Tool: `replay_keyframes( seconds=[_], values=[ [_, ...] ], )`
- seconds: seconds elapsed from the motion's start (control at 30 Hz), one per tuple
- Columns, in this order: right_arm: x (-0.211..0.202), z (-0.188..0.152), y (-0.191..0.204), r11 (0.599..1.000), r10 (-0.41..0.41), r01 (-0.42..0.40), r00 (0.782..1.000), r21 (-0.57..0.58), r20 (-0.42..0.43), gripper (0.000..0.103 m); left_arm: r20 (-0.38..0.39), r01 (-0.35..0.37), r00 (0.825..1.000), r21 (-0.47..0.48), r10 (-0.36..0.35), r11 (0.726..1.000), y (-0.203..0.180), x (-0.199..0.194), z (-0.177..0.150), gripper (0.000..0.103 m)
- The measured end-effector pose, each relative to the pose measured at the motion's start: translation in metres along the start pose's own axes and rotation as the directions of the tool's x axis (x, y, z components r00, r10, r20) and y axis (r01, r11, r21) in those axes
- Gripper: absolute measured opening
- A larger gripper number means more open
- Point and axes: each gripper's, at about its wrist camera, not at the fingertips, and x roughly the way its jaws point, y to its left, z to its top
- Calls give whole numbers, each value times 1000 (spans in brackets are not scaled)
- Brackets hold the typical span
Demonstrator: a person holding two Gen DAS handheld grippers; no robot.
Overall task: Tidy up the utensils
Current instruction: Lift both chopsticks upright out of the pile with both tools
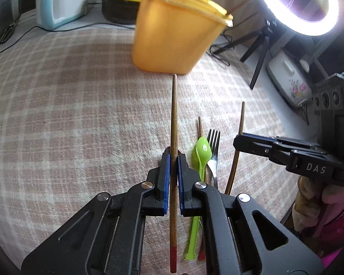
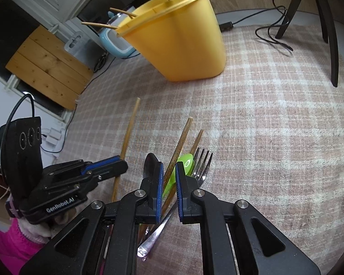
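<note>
My left gripper [image 1: 173, 160] is shut on a wooden chopstick [image 1: 173, 114] with a red end, held above the checked cloth. The yellow utensil holder [image 1: 172, 36] stands ahead with several chopsticks in it. On the cloth lie a green plastic spoon [image 1: 203, 151], a metal fork [image 1: 213, 142] and another chopstick [image 1: 200, 126]. My right gripper [image 2: 168, 167] grips a darker chopstick [image 2: 182, 137] between its pads, above the green spoon [image 2: 185, 162], the fork [image 2: 201, 162] and a metal spoon [image 2: 150, 160]. The holder [image 2: 178, 43] stands beyond; the left gripper [image 2: 112, 162] and its chopstick [image 2: 129, 128] show at left.
A ring light [image 1: 302, 4] on a tripod [image 2: 328, 32] with cables stands at the back right. A blue-white appliance [image 1: 59, 2] and a black pot with yellow lid [image 1: 121, 2] sit behind the holder. Scissors [image 1: 4, 34] lie at far left.
</note>
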Motion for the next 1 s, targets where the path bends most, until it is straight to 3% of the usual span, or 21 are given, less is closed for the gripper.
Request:
replay_keyframes(
  seconds=[0.23,0.63,1.0],
  values=[
    [-20,0,5,1000,4,-2,999,-27,52,8,72,32,997,-40,-29,999,12,-26,8,4],
    [-41,14,18,998,13,-5,992,-64,126,6,195,0,981,-14,3,1000,2,-52,38,4],
    [-76,37,32,992,-16,50,964,-120,267,4,275,0,961,0,0,1000,-1,-66,63,4]
  ],
)
